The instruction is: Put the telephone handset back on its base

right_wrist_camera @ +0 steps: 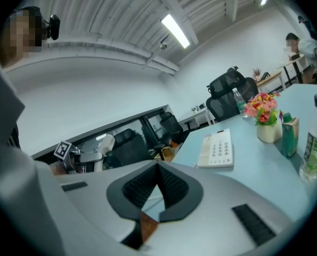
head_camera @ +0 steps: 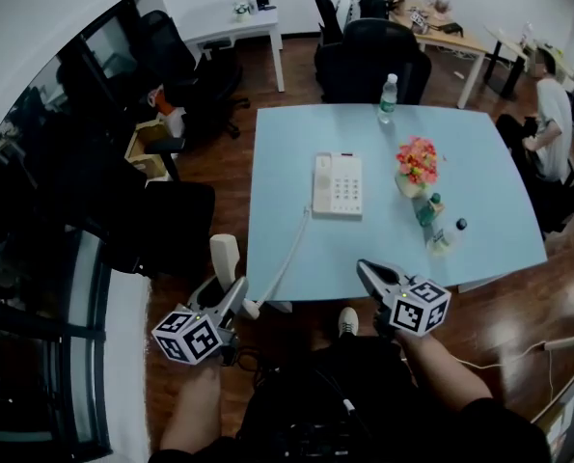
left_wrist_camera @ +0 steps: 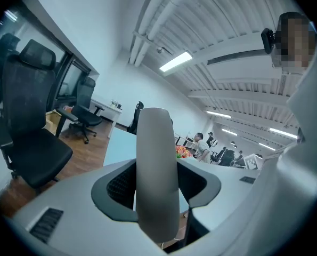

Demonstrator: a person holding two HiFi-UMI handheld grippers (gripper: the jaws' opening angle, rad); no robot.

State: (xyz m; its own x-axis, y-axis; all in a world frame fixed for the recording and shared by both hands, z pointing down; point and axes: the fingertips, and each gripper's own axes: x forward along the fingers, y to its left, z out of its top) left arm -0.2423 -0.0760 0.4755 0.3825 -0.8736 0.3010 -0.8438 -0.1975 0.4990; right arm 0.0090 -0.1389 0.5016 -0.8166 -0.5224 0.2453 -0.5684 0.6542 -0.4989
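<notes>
Head view, progress: I have the telephone handset point(head_camera: 226, 257) clamped in my left hand-held gripper point(head_camera: 227, 292), held off the bench point(head_camera: 296, 133) beyond its near-left corner; the base point(head_camera: 338, 184) lies mid-bench with no handset on it, so the carry and the seating are still to do
Head view, room: the cord point(head_camera: 288, 251) runs over the near edge; flower vase point(head_camera: 417, 169) and bottles point(head_camera: 439, 228) stand right of the base, with open bench on its left
Left gripper view: jaws wide, pads pressing the handset, which stands upright between them
Right gripper view: my right hand-held gripper point(right_wrist_camera: 158, 165) has its jaws together and holds nothing; the base lies ahead past the bench edge
</notes>
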